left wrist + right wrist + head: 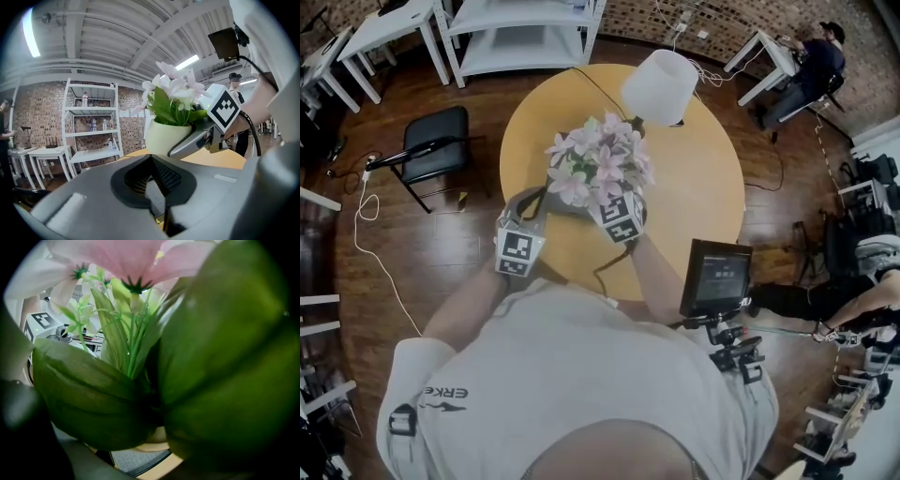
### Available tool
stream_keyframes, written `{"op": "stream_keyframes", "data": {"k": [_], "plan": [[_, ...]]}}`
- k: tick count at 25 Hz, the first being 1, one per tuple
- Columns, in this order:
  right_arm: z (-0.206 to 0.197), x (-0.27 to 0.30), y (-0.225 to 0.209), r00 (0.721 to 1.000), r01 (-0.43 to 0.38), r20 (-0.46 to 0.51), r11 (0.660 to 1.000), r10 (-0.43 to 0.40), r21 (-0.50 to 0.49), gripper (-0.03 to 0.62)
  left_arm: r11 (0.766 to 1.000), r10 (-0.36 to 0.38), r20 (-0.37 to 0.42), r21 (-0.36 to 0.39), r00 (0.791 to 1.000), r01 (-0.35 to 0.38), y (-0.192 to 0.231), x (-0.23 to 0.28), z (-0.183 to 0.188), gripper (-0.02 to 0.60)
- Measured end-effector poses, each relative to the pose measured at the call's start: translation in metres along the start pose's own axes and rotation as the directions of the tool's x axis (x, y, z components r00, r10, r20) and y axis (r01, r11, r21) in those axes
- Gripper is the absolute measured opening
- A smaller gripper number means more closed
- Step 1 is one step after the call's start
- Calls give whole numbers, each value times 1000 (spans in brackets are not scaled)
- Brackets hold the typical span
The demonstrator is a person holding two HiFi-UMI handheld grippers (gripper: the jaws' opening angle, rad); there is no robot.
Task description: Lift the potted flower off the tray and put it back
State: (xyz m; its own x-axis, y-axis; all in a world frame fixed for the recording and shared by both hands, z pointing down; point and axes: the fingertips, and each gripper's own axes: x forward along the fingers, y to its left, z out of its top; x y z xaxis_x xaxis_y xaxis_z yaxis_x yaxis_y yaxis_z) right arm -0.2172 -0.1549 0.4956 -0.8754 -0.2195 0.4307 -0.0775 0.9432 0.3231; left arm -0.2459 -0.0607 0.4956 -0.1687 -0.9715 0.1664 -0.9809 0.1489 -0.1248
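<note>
The left gripper (528, 208) sits at the near edge of the round table (703, 187), its jaws pressed together with nothing between them. Just beside it, the right gripper (180, 146) grasps the potted flower (598, 161): one grey jaw lies flat against the white pot's wall, while leaves fill that gripper's own view. The potted flower sits over the near half of the table, above the grey tray (133, 461); whether the pot touches the tray cannot be told. A white lamp (659, 86) stands at the table's far edge. A black chair (436, 141) stands left of the table, and white shelving (91, 122) stands beyond it.
</note>
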Motion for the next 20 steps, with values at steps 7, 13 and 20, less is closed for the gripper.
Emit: {"op": "stream_keyframes", "data": {"k": [7, 13, 20], "plan": [[-31, 15, 13, 996, -74, -50, 997, 75, 26, 561, 999, 25, -52, -30, 998, -26, 1, 2, -16, 2], [-56, 30, 19, 989, -117, -86, 992, 122, 56, 561, 997, 43, -101, -53, 994, -49, 0, 6, -34, 2], [-82, 49, 29, 973, -174, -139, 982, 183, 77, 561, 995, 58, -152, -67, 987, -69, 2, 12, -49, 2]]}}
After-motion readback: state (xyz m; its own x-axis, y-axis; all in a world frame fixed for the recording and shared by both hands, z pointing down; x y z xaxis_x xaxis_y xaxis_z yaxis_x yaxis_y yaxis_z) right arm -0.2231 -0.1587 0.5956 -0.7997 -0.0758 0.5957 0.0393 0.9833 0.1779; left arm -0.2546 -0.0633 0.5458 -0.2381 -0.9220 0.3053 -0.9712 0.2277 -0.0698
